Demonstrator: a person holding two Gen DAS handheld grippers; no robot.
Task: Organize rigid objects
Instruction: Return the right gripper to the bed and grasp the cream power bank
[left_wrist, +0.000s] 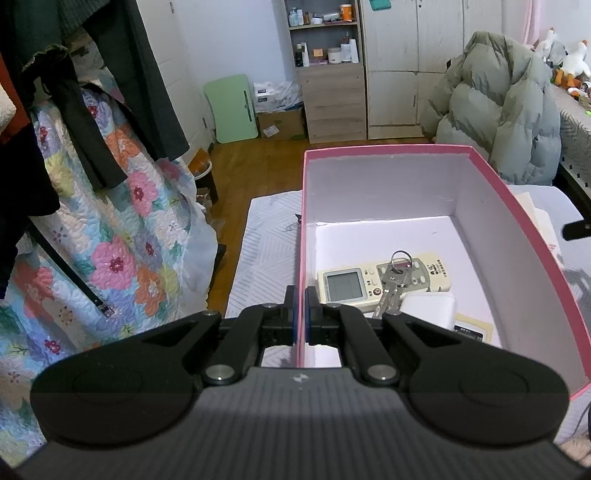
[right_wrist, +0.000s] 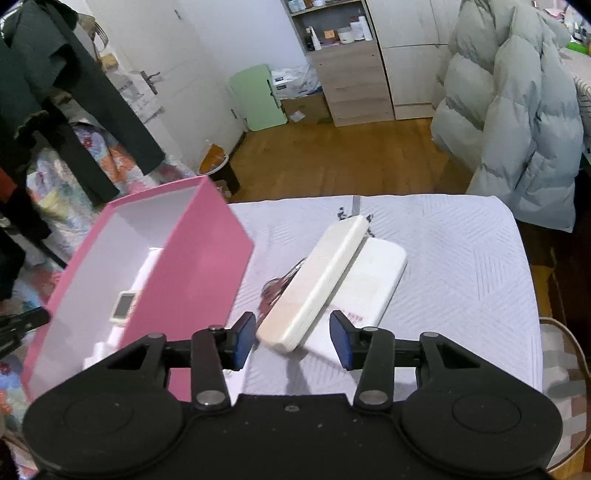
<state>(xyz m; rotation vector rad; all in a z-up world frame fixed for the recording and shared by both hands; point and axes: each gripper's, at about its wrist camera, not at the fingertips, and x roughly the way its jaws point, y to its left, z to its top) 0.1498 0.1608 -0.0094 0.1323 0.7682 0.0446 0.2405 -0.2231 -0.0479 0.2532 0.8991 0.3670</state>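
Observation:
My left gripper (left_wrist: 301, 314) is shut on the left wall of the pink box (left_wrist: 517, 206). Inside the box lie a cream remote with a screen (left_wrist: 354, 282), a bunch of keys (left_wrist: 391, 284), a white adapter (left_wrist: 428, 308) and a small flat card (left_wrist: 474, 328). My right gripper (right_wrist: 293, 334) is open. The near end of a long cream remote (right_wrist: 317, 280) sits between its blue pads, which do not press on it. That remote leans tilted on a flat white slab (right_wrist: 376, 284). A shiny metal thing (right_wrist: 273, 290) is half hidden under it. The pink box (right_wrist: 199, 266) stands just to the left.
A white patterned cloth (right_wrist: 461, 258) covers the table, with wooden floor (right_wrist: 332, 158) beyond its far edge. A grey puffer coat (right_wrist: 517, 122) hangs at the right. Dark clothes (left_wrist: 122, 92) and a floral quilt (left_wrist: 122, 240) hang at the left.

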